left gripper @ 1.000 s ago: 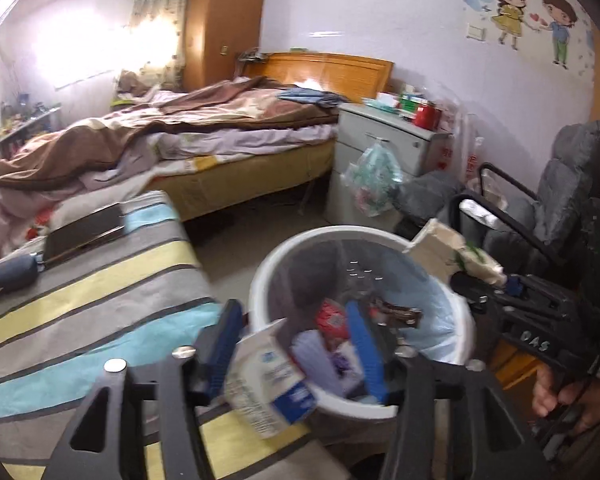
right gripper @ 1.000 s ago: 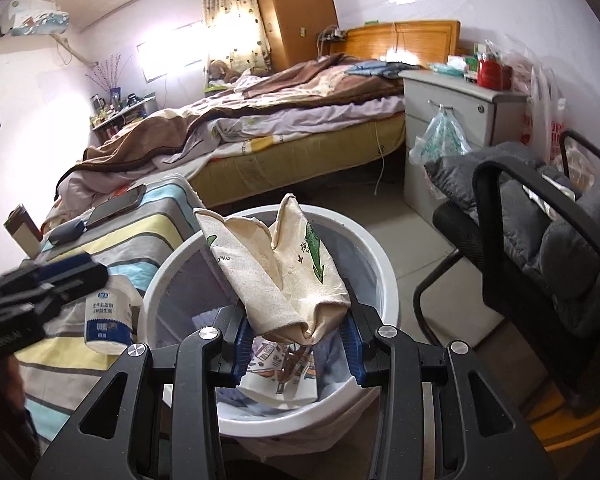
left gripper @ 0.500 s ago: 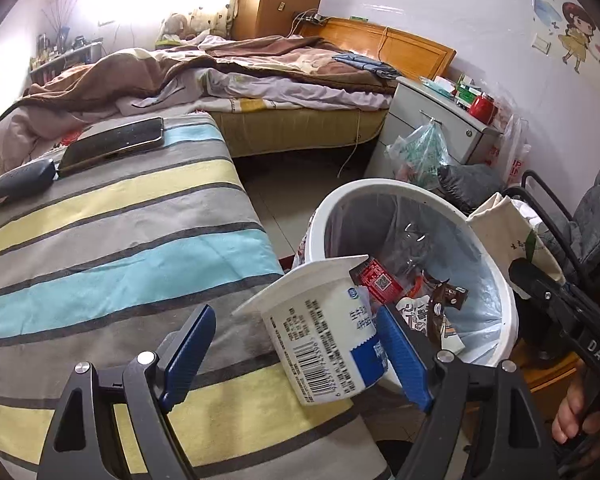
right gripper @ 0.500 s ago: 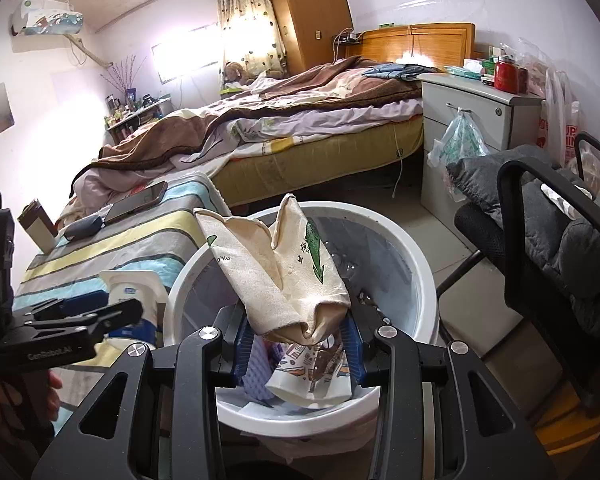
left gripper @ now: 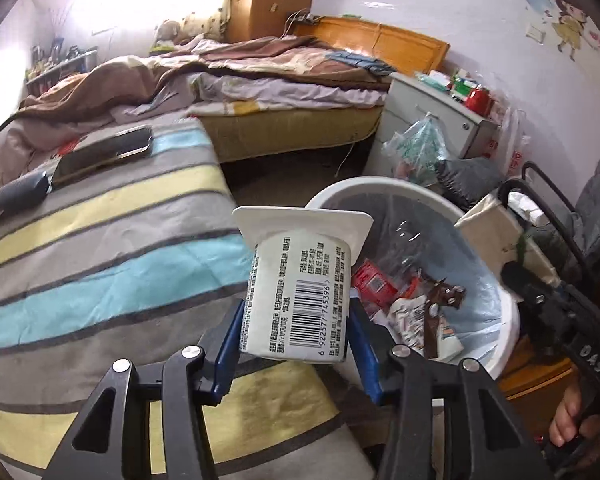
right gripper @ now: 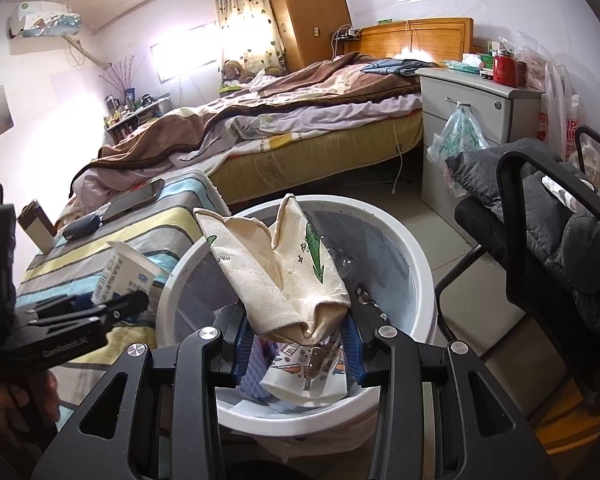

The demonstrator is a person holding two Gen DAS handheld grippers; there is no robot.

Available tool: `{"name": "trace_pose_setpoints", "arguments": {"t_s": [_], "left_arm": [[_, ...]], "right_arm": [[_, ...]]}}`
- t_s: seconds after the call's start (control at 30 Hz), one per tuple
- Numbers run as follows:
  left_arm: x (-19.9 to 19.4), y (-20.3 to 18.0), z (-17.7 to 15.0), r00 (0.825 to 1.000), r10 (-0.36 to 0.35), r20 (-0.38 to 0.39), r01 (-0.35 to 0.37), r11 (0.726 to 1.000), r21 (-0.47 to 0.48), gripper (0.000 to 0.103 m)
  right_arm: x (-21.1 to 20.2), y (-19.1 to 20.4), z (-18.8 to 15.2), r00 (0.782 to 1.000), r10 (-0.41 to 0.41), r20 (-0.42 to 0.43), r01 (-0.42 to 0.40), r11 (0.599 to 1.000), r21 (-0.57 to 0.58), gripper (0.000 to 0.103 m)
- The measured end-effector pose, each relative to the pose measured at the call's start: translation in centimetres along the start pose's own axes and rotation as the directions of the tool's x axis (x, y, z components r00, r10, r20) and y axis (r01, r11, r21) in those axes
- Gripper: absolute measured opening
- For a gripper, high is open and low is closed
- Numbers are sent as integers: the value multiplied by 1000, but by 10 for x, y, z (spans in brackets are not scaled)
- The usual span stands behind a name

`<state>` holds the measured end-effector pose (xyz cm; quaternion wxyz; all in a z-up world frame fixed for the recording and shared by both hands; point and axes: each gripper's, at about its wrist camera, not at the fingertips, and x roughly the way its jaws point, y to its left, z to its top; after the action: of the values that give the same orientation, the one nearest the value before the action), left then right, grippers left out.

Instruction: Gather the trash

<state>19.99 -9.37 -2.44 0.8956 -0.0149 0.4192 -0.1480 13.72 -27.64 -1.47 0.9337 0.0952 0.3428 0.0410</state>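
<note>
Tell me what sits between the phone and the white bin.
Left wrist view: bare striped blanket, then the white yogurt cup clamped in the left tool, beside the bin.

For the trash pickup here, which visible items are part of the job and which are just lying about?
Job items:
- white plastic yogurt cup, in left tool
- cream paper bag, in right tool
- round white waste bin

Lying about:
- dark smartphone
- red jar

Some things hide behind others or run off the edge

The yogurt cup (left gripper: pixel 300 300) covers part of the trash bin (left gripper: pixel 508 320). The cloth bag (right gripper: pixel 280 276) hides some trash in the bin. The chair (right gripper: pixel 560 240) is cut off at the side. The shelf by the window (right gripper: pixel 136 114) holds things too small to tell.
</note>
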Motion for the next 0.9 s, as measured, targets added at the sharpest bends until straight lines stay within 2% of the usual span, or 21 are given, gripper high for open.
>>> {"name": "trace_pose_setpoints", "arguments": {"t_s": [0.07, 0.13, 0.2, 0.37, 0.57, 0.63, 0.7, 0.83, 0.9], "left_arm": [[-2, -10, 4, 1000, 1, 12, -1, 999, 32, 50], [-1, -20, 9, 999, -36, 8, 35, 998, 43, 50], [3, -31, 14, 999, -42, 6, 42, 997, 59, 50], [17, -57, 21, 996, -82, -16, 83, 993, 88, 50], [27, -64, 17, 998, -63, -30, 66, 992, 104, 52], [27, -63, 15, 998, -48, -31, 51, 993, 104, 59], [24, -63, 15, 999, -49, -20, 51, 994, 101, 60], [12, -61, 15, 998, -62, 9, 61, 994, 96, 60], [5, -58, 13, 998, -62, 21, 60, 994, 89, 60]], "right_arm": [[0, -2, 0, 1000, -1, 1, 1, 1000, 7, 40], [-1, -5, 0, 1000, -14, 2, 14, 1000, 13, 40], [-1, -9, 0, 999, -32, 2, 32, 999, 9, 40], [4, -20, 0, 996, -83, -37, 83, 997, -1, 40], [15, -32, -2, 991, -105, -79, 105, 994, -8, 42], [18, -35, -3, 991, -93, -98, 94, 996, 5, 42], [19, -37, -4, 991, -85, -106, 87, 996, 15, 43], [13, -34, -6, 994, -67, -88, 69, 997, 18, 56], [12, -31, -5, 994, -69, -88, 70, 998, 9, 57]]}}
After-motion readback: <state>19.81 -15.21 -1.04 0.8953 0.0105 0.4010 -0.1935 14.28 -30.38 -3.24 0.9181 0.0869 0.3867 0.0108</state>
